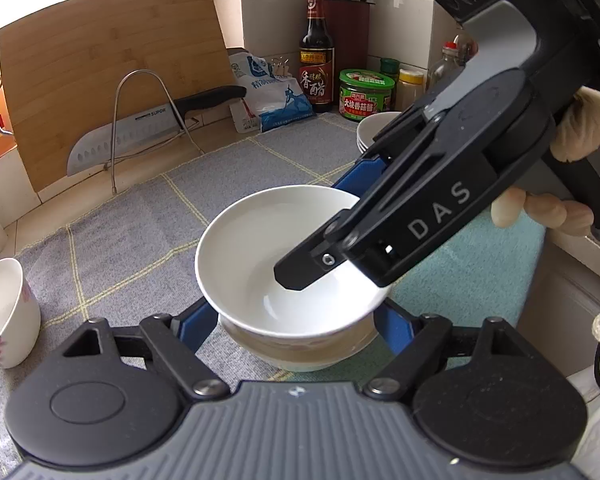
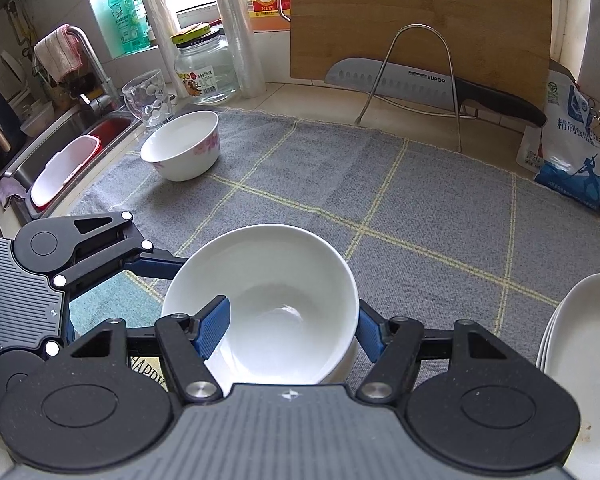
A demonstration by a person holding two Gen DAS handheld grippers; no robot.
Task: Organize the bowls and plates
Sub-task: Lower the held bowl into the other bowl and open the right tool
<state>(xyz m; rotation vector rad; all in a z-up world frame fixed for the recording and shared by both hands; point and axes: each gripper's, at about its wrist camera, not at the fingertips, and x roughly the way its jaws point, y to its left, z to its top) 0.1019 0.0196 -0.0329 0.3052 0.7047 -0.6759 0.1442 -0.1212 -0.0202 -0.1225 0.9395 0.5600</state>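
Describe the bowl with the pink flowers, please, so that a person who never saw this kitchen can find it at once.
Start at the grey checked cloth that covers the counter, and follow it to the corner nearest the sink. There the flowered bowl stands alone, beside a clear glass. It alone has pink flowers on its side; the other bowls and plates are plain white.

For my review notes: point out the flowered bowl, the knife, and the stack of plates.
Flowered bowl [image 2: 182, 146]: right wrist view, on its inner wall.
Knife [image 2: 396, 82]: right wrist view, on the blade.
Stack of plates [image 2: 584, 320]: right wrist view, on the top plate's inner surface.
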